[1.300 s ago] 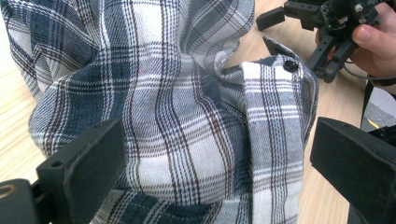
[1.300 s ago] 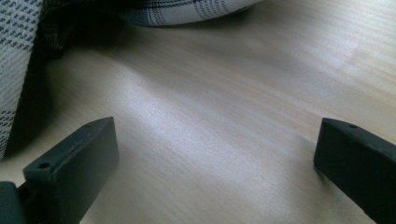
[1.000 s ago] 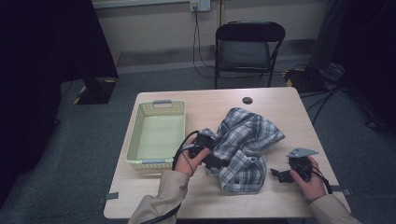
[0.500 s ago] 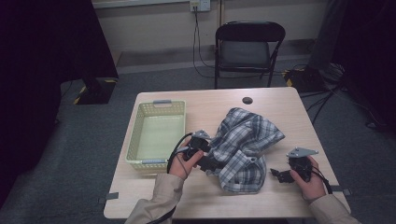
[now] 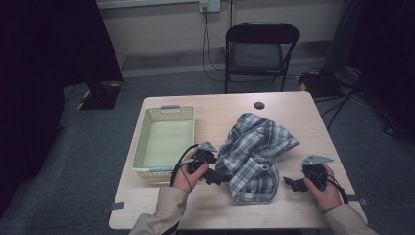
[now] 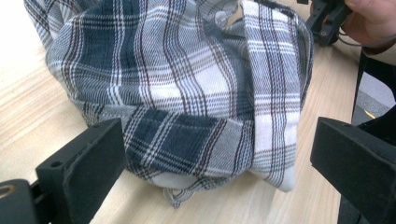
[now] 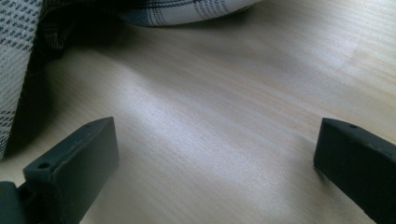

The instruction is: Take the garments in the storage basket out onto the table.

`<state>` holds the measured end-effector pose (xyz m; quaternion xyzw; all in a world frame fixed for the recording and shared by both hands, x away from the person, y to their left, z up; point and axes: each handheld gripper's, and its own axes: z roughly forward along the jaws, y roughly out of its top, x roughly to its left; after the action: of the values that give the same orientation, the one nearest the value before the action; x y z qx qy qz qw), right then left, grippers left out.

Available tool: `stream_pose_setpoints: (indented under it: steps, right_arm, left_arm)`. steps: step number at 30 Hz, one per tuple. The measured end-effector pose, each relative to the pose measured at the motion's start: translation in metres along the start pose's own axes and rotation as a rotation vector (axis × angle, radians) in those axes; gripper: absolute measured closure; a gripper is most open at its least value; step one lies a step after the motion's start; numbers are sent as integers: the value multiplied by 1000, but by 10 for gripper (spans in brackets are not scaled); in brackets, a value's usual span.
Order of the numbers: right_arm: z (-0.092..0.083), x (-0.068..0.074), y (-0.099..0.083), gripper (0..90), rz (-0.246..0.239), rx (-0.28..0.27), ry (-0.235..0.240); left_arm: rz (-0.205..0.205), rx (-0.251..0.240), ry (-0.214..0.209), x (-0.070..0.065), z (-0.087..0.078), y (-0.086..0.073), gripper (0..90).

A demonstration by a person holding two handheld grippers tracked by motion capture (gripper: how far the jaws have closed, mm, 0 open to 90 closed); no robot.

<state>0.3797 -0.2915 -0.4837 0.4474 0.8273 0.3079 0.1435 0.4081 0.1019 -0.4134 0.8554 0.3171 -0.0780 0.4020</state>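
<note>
A crumpled blue, white and brown plaid shirt (image 5: pixel 257 152) lies in a heap on the wooden table (image 5: pixel 288 105). My left gripper (image 5: pixel 218 175) sits at the shirt's left edge, open, its jaws standing wide on either side of a folded hem of the plaid shirt (image 6: pixel 187 135) without touching it. My right gripper (image 5: pixel 289 183) rests on the table just right of the shirt, open over bare wood, with the shirt's edge (image 7: pixel 187 11) at the top of its view. In the left gripper view the right gripper (image 6: pixel 327 21) appears beyond the shirt, held by a hand.
A pale green plastic basket (image 5: pixel 166 139) stands on the table's left half, just left of my left hand. A small dark round cap (image 5: pixel 259 105) lies near the far edge. A black folding chair (image 5: pixel 259 49) stands behind the table.
My left gripper has drawn back slightly to the left, from over the shirt's edge to beside it. The right gripper has stayed put.
</note>
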Motion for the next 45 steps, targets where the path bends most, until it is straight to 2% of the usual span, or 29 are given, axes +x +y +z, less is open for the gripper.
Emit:
stream_pose_setpoints:
  steps: [21, 29, 45]
  right_arm:
    - [0, 0, 0, 0, 0, 0, 0]
    - [0, 0, 0, 0, 0, 0, 0]
    - [0, 0, 0, 0, 0, 0, 0]
  left_arm:
    - [-4, -10, -1, 1, -8, -17, 27]
    - [10, 5, 24, 0, -12, -25, 27]
    - [0, -9, 16, 2, -23, -45, 27]
